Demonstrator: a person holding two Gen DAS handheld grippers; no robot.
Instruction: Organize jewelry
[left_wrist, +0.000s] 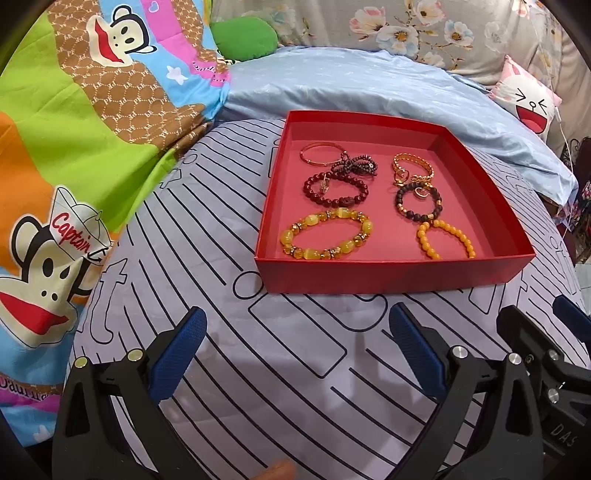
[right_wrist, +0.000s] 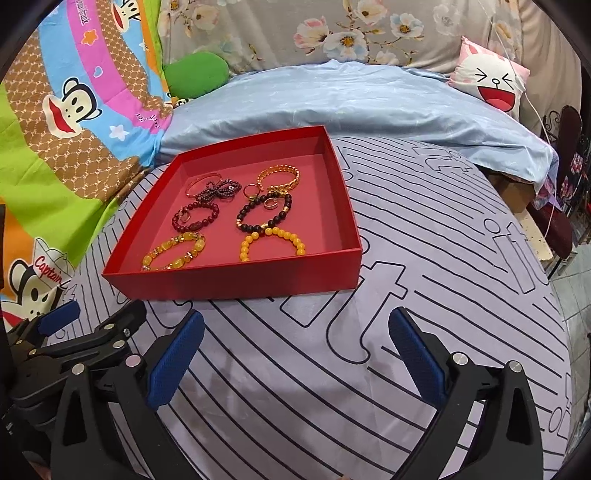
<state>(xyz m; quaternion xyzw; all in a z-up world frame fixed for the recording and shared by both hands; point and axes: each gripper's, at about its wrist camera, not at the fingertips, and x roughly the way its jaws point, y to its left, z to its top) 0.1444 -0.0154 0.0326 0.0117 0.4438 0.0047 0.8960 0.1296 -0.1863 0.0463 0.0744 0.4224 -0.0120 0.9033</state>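
A shallow red tray (left_wrist: 388, 275) (right_wrist: 236, 284) lies on the striped lilac sheet (left_wrist: 280, 387). Inside it lie a yellow chunky-bead bracelet (left_wrist: 341, 213) (right_wrist: 162, 251), an orange bead bracelet (left_wrist: 424, 236) (right_wrist: 291, 236), a dark bead bracelet (left_wrist: 399, 201) (right_wrist: 243, 214), a dark red bead bracelet (left_wrist: 334, 202), a gold chain bangle (left_wrist: 413, 158) (right_wrist: 280, 171), a thin rose-gold bangle (left_wrist: 314, 147) and a small knotted bead strand (left_wrist: 351, 166). My left gripper (left_wrist: 295, 314) (right_wrist: 94, 317) and my right gripper (right_wrist: 295, 315) (left_wrist: 541, 314) both hover over the sheet in front of the tray, side by side, open and with nothing between their fingers.
A bright cartoon-monkey blanket (left_wrist: 74, 147) is heaped to the left of the tray. Behind it lie a light blue quilt (right_wrist: 351, 103), a green cushion (right_wrist: 195, 72) and a rabbit-face pillow (right_wrist: 491, 81). The bed's edge and a tiled floor (right_wrist: 576, 280) are at the right.
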